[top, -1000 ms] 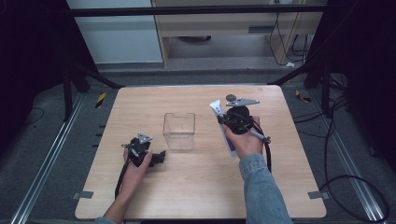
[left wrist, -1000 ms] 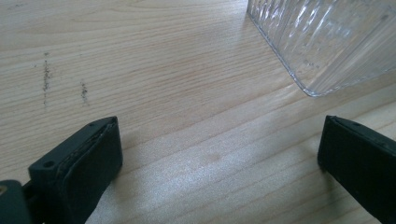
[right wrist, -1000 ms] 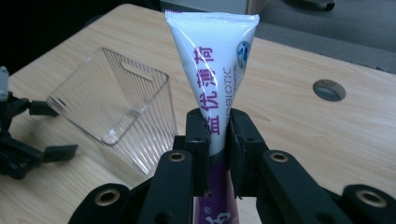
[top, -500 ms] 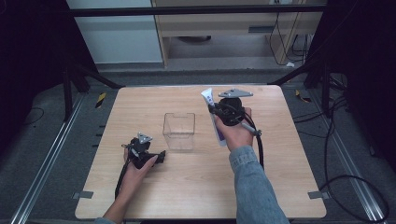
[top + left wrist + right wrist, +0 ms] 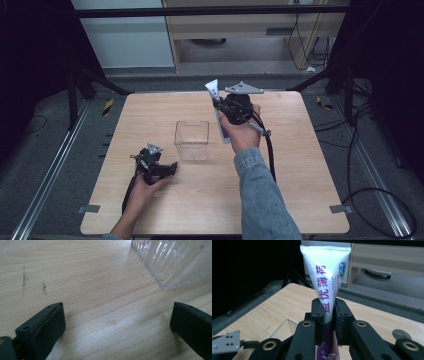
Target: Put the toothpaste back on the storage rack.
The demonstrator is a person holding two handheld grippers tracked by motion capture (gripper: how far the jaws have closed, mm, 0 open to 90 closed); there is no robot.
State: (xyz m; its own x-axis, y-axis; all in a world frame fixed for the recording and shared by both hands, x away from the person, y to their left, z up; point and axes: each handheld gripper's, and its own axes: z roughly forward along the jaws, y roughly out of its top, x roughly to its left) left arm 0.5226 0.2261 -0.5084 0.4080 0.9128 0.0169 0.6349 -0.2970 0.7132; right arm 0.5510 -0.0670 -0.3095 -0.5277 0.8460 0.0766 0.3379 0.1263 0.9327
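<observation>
the right gripper (image 5: 218,106) is clenched on a white and purple squeeze tube (image 5: 327,290), holding it raised above the far side of the light wooden table (image 5: 300,165). the left gripper (image 5: 167,169) rests low with its jaws spread wide, near a clear ribbed plastic box (image 5: 191,140) at the table's middle.
</observation>
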